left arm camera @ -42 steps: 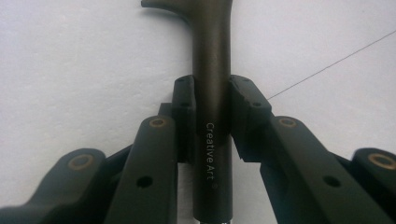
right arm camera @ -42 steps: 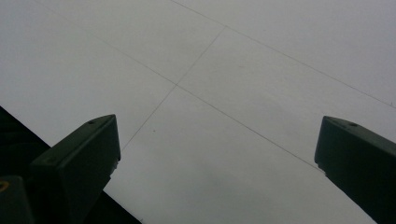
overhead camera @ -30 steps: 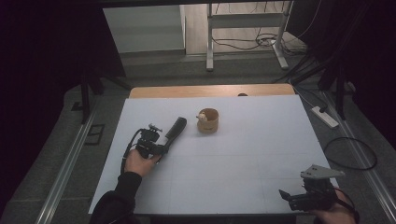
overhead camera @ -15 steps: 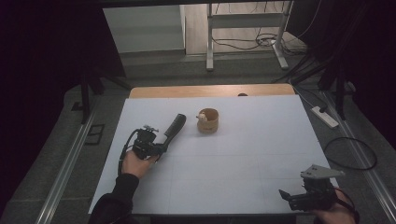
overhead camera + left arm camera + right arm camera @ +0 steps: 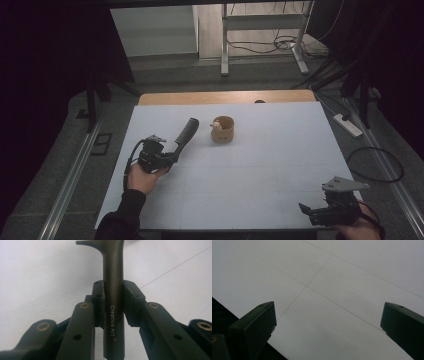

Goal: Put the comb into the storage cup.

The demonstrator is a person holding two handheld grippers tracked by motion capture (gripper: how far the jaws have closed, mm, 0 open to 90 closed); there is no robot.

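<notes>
Your left gripper (image 5: 172, 156) stays clamped on the dark handle of the tool (image 5: 186, 133), the one stamped "Creative Art" in the left gripper view (image 5: 113, 290), and over the last second you have swung its far end slightly upward and toward the wooden cup (image 5: 223, 129), though a clear gap still lies left of the cup. Your right gripper (image 5: 306, 209) has not moved: it hangs well away from the cup at the white table's (image 5: 260, 165) near right corner, jaws apart. Judging from this, you are bringing the tool to the cup, which has a small pale object (image 5: 217, 125) in it.
</notes>
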